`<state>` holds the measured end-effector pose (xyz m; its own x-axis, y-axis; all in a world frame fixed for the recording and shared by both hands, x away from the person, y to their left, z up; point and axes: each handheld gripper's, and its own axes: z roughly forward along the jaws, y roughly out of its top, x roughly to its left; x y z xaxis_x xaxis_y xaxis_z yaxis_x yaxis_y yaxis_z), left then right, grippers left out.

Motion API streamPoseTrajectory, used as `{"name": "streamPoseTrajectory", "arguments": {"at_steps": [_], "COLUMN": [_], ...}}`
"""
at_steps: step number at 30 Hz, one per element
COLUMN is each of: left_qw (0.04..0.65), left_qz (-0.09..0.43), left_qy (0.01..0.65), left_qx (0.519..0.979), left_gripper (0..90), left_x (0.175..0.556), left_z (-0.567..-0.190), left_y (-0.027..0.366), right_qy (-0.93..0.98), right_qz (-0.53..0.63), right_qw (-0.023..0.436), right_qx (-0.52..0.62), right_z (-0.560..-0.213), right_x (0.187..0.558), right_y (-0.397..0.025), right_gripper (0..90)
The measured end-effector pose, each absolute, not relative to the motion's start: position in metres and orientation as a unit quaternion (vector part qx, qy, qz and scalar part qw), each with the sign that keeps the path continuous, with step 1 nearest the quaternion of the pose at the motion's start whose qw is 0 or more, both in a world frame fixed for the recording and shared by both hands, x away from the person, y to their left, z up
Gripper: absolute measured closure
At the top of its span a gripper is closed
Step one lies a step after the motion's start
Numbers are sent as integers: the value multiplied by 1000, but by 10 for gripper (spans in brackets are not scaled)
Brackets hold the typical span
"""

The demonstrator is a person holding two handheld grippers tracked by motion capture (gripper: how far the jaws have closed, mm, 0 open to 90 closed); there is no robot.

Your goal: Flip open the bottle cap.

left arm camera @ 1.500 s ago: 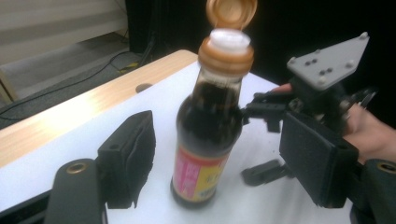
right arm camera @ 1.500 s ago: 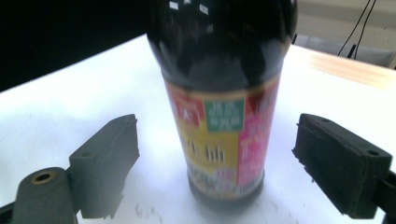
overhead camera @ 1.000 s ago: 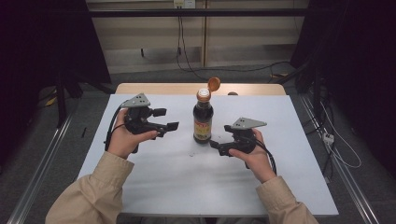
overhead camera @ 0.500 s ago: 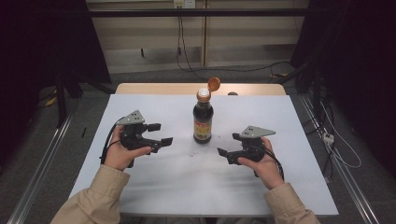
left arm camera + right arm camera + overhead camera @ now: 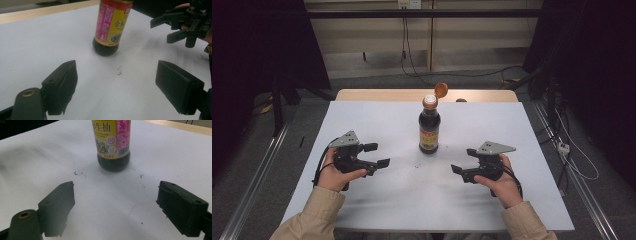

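Now | soy sauce bottle (image 5: 429,131) upright, cap flipped open, mid tabletop (image 5: 377,120) | L claw (image 5: 377,155) + R claw (image 5: 463,168) apart, empty, beside btl | nothing gripped yet

A bottle (image 5: 429,127) stands upright on the bench (image 5: 387,200), near its middle and toward the far edge. The left tongs (image 5: 377,155) sit before it to the left, the right tongs (image 5: 463,161) before it to the right, both well apart from it and pointing inward, each with nothing between its jaws.
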<state>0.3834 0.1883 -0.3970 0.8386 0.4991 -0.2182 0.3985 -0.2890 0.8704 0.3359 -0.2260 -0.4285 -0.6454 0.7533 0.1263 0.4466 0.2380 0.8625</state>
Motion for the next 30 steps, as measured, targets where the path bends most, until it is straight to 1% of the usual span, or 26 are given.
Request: {"name": "streamPoseTrajectory", "arguments": {"at_steps": [11,30], "left_qw": [531,512], "left_qz": [47,51], "left_qy": [283,291], "left_qx": [798,807], "left_gripper": [175,168], "left_x": [377,367], "left_z": [-405,-420], "left_y": [197,210], "right_qy": [766,764], "right_qz": [477,474], "right_qw": [162,161], "right_qx": [398,408], "right_z": [-432,-440], "right_x": [325,306], "right_y": [-239,-256], "right_gripper": [148,152]}}
